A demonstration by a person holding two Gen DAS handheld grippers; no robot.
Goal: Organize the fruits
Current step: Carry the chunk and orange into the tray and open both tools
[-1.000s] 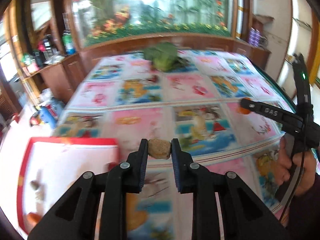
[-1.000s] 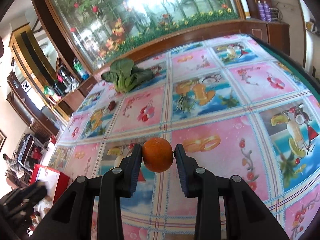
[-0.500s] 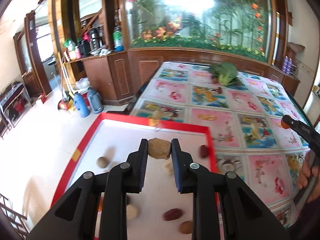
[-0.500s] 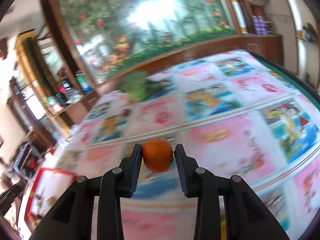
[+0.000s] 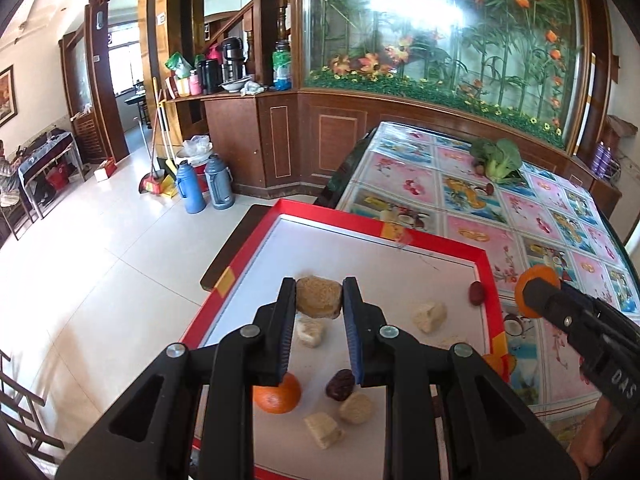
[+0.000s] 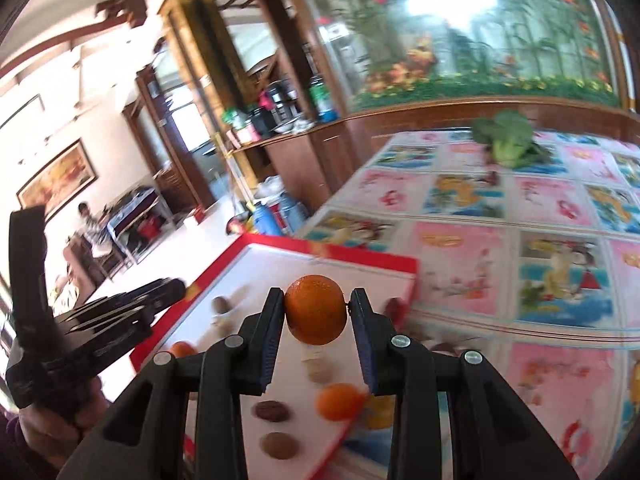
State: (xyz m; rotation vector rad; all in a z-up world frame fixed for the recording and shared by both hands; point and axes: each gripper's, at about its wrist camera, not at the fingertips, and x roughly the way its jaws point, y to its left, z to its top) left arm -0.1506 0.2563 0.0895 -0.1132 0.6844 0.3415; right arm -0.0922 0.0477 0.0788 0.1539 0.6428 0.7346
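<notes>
Both grippers have swung off the patterned table and now hang over the red-rimmed tray, where a second ago we saw only tablecloth beneath them. Our left gripper is clamped on a rough tan lump (what kind of fruit it is, we cannot tell); our right gripper pinches an orange. With another orange and a dark date already lying inside, we judge both loads ready to be lowered and released.
</notes>
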